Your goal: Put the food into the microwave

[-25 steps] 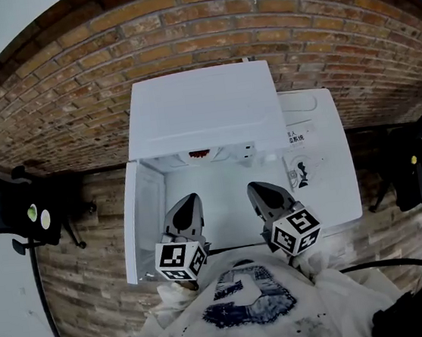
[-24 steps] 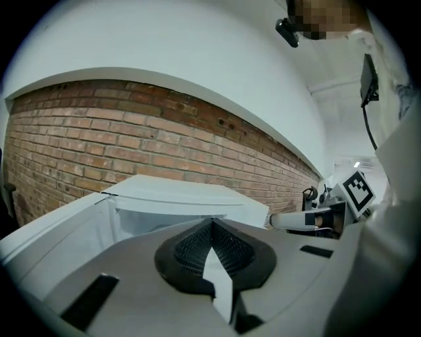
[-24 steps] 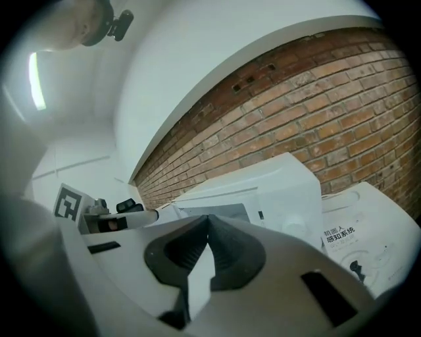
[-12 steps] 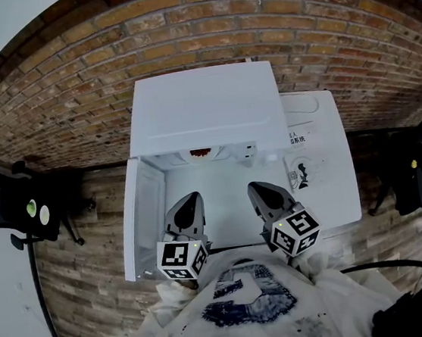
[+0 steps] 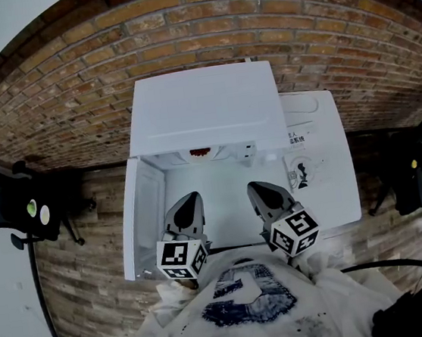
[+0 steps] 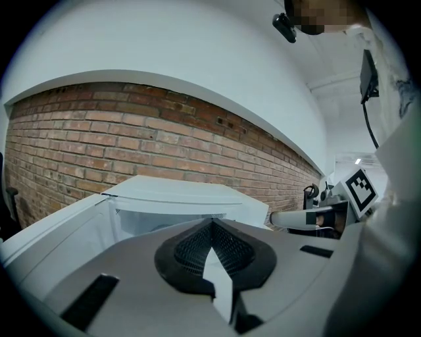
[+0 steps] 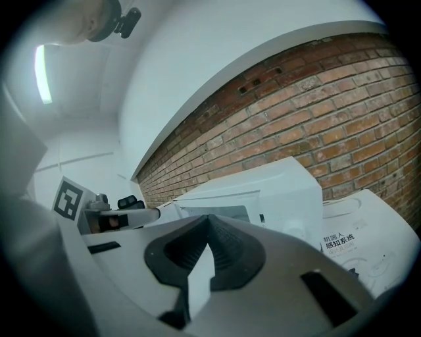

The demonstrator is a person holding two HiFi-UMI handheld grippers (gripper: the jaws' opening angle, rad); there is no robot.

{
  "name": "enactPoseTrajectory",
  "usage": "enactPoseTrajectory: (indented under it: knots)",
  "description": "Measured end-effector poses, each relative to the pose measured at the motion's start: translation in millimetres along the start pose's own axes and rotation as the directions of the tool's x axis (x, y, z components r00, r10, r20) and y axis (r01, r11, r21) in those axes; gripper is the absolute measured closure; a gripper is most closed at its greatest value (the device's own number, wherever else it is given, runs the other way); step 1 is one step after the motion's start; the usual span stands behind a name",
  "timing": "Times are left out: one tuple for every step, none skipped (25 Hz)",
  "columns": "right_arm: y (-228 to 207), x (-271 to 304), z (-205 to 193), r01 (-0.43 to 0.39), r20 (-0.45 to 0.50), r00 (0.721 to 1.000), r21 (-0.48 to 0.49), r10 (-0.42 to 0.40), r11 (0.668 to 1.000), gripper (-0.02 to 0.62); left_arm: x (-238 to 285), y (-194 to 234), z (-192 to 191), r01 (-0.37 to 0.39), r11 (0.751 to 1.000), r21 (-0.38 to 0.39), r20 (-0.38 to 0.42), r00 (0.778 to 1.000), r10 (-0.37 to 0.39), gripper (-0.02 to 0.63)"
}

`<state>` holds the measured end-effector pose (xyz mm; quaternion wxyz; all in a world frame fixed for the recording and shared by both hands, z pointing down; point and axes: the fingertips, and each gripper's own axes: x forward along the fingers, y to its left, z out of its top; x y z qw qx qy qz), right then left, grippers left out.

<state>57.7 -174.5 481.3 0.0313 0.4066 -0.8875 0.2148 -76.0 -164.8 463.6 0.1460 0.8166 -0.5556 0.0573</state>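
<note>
The microwave (image 5: 203,107) stands against the brick wall (image 5: 71,89) on a white table (image 5: 333,202). Its door (image 5: 144,214) is swung wide to the left, so the mouth faces the person with open room straight ahead. A reddish bit (image 5: 199,154) shows just under the top edge of the opening. It is too small to tell whether it is the food.

The left gripper (image 5: 192,198) and right gripper (image 5: 255,187) hang side by side, close to the person's chest, short of the opening. Each has its jaws brought together at the tips, with nothing between them.

The door's edge lies just left of the left gripper. To the right of the microwave a printed sheet (image 5: 302,162) lies on the table. Dark gear (image 5: 9,204) stands well off to the left and a dark stand (image 5: 410,170) well off to the right.
</note>
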Motion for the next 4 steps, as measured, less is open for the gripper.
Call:
enactPoseTrajectory:
  knots:
    - [-0.2, -0.5, -0.2, 0.001, -0.001, 1.0, 0.0, -0.001, 1.0, 0.581, -0.2, -0.2, -0.3, -0.001, 1.0, 0.0, -0.001, 1.0, 0.001, 0.598]
    - [-0.3, -1.0, -0.4, 0.001, -0.001, 1.0, 0.001, -0.001, 1.0, 0.581, -0.3, -0.5, -0.5, -0.001, 1.0, -0.001, -0.002, 1.0, 0.001, 0.598]
    - [-0.4, -1.5, -0.6, 0.001, -0.002, 1.0, 0.001, -0.001, 1.0, 0.581, -0.4, -0.7, -0.7, -0.001, 1.0, -0.002, -0.003, 1.0, 0.001, 0.597]
    - [-0.5, -1.9, -0.9, 0.001, -0.003, 1.0, 0.002, -0.001, 1.0, 0.581, -0.5, -1.0, -1.0, -0.001, 1.0, -0.003, -0.004, 1.0, 0.001, 0.598]
